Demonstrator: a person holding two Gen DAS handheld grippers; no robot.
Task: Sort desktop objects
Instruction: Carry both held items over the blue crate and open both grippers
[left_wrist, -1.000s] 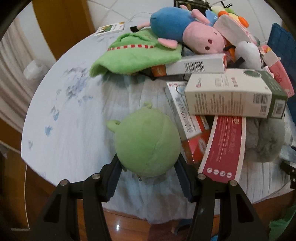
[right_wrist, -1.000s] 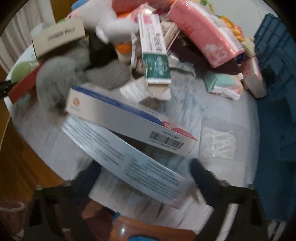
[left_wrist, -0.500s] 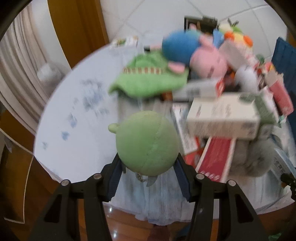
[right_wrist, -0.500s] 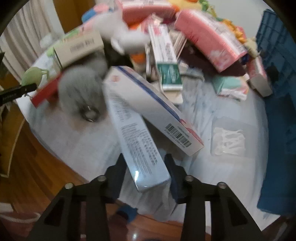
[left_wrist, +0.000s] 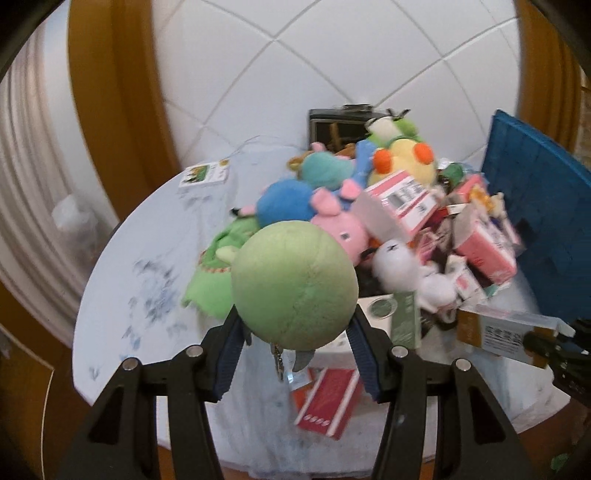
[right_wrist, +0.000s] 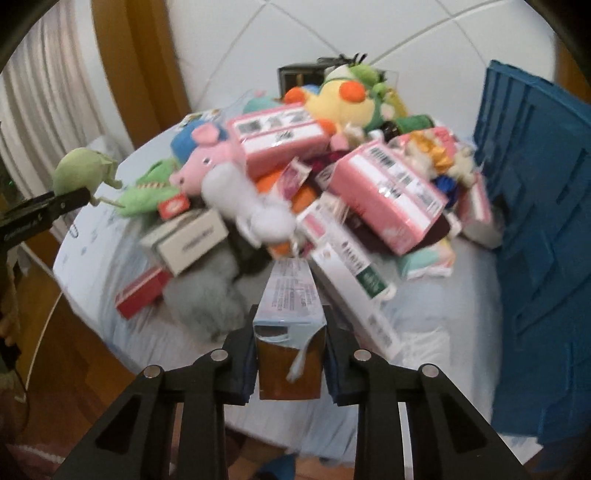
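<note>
Round pale-green plush ball (left_wrist: 293, 284) with a small metal clip hanging beneath: clamped between the blue-padded fingers of the left gripper (left_wrist: 295, 354), held up in the air above the near edge of the table; seen also from the right wrist view at far left. Long light-blue and white cardboard box (right_wrist: 290, 314), open at its near end: pinched between the pads of the right gripper (right_wrist: 290, 363), whose jaws have just been closing onto it, box pointing away toward the pile, clear of the table. Round table under a pale blue-white cloth (left_wrist: 147, 295): bare on its left part, heaped at centre and right. Heap contents: pink and blue plush pig (left_wrist: 332, 218), flat green plush (left_wrist: 210, 280), yellow plush with orange patches (right_wrist: 343, 99), white fluffy plush (right_wrist: 255, 206), grey fluffy plush (right_wrist: 207, 295), pink wrapped packs (right_wrist: 388, 195), white box with a green end (right_wrist: 351, 266), red box (left_wrist: 328, 398). Blue plastic crate (right_wrist: 535, 240): standing at the table's right side, beside the heap.
</note>
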